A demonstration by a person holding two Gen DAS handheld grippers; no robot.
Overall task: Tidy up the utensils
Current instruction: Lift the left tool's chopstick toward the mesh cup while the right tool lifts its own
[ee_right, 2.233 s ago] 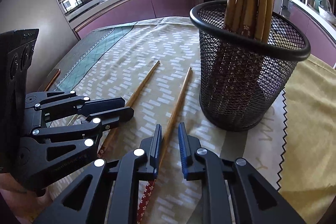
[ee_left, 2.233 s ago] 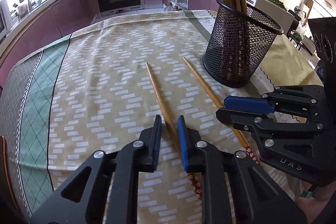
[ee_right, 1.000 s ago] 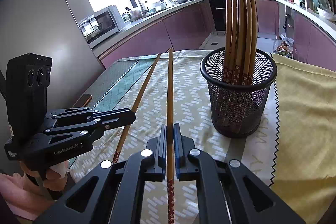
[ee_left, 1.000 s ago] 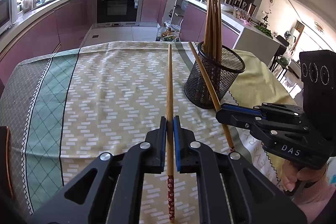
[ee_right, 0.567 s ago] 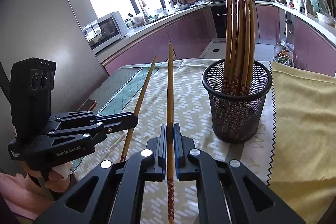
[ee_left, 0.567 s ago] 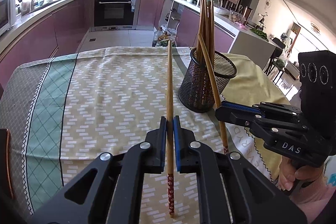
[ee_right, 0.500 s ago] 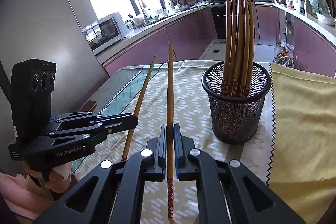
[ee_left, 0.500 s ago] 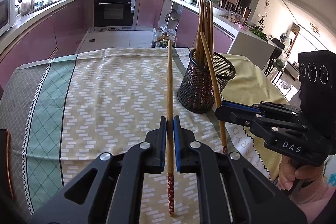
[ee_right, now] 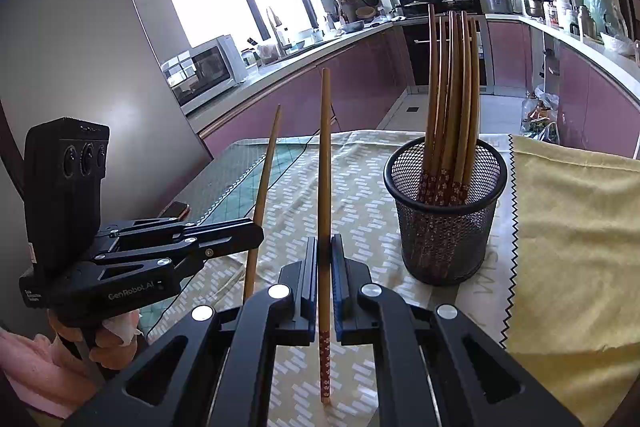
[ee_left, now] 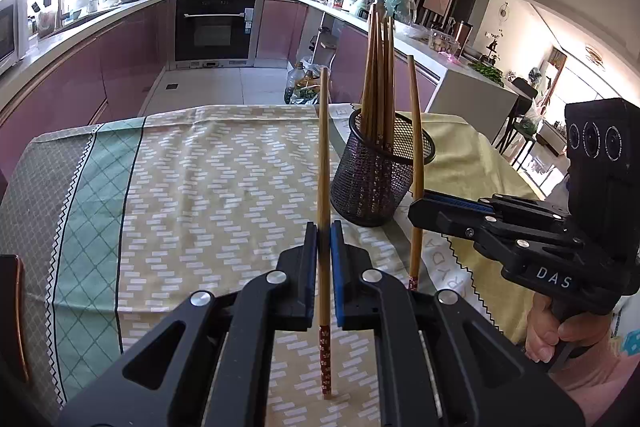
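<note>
My left gripper [ee_left: 324, 239] is shut on a wooden chopstick [ee_left: 323, 155] and holds it upright, red patterned end down, above the table. My right gripper [ee_right: 324, 259] is shut on a second chopstick [ee_right: 325, 167], also upright. Each gripper shows in the other's view: the right gripper [ee_left: 418, 209] with its chopstick [ee_left: 415, 131], the left gripper [ee_right: 256, 231] with its chopstick [ee_right: 264, 183]. A black mesh holder [ee_left: 380, 183] with several chopsticks [ee_left: 380, 75] stands ahead, to the right of both held chopsticks; it also shows in the right wrist view [ee_right: 446, 215].
The table carries a patterned tablecloth [ee_left: 208, 179] with a green band on the left and a yellow cloth [ee_right: 572, 235] on the right. A phone [ee_right: 175, 209] lies near the table's left edge. Kitchen counters and an oven stand behind.
Both grippers closed on the chopsticks that lay on the cloth and lifted them. They have tilted them upright and drawn back from the holder.
</note>
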